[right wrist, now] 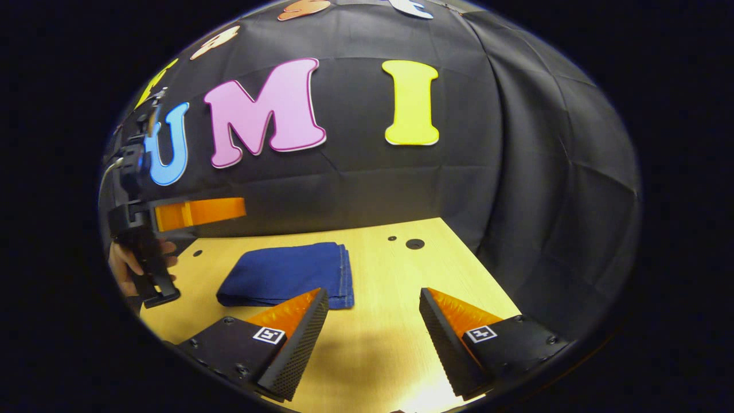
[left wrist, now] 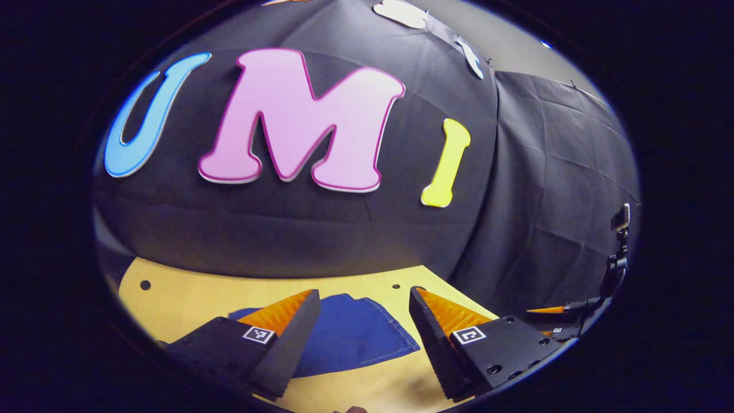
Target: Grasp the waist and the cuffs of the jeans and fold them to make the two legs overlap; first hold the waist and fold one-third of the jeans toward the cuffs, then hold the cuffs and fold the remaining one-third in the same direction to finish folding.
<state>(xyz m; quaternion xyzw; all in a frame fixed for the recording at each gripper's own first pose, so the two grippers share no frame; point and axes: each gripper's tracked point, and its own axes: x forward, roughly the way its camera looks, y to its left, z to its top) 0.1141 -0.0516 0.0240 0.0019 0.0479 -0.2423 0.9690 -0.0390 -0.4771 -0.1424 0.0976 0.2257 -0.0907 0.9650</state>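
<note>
The blue jeans (right wrist: 289, 273) lie folded into a compact stack on the wooden table (right wrist: 401, 275), layered edges facing right in the right gripper view. My right gripper (right wrist: 373, 321) hangs open above the table just right of the stack, nothing between its fingers. In the left gripper view the jeans (left wrist: 355, 335) show beneath and beyond my left gripper (left wrist: 364, 324), which is open and empty above them. The left gripper (right wrist: 172, 215) also appears at the left of the right gripper view, held by a hand (right wrist: 123, 261). The right gripper (left wrist: 559, 315) shows at the far right of the left gripper view.
The table (left wrist: 172, 298) has small holes (right wrist: 414, 244) near its back edge, where the black cloth wall meets it. A black camera mount (left wrist: 618, 252) stands at the right of the left gripper view. Bare wood lies in front and right of the jeans.
</note>
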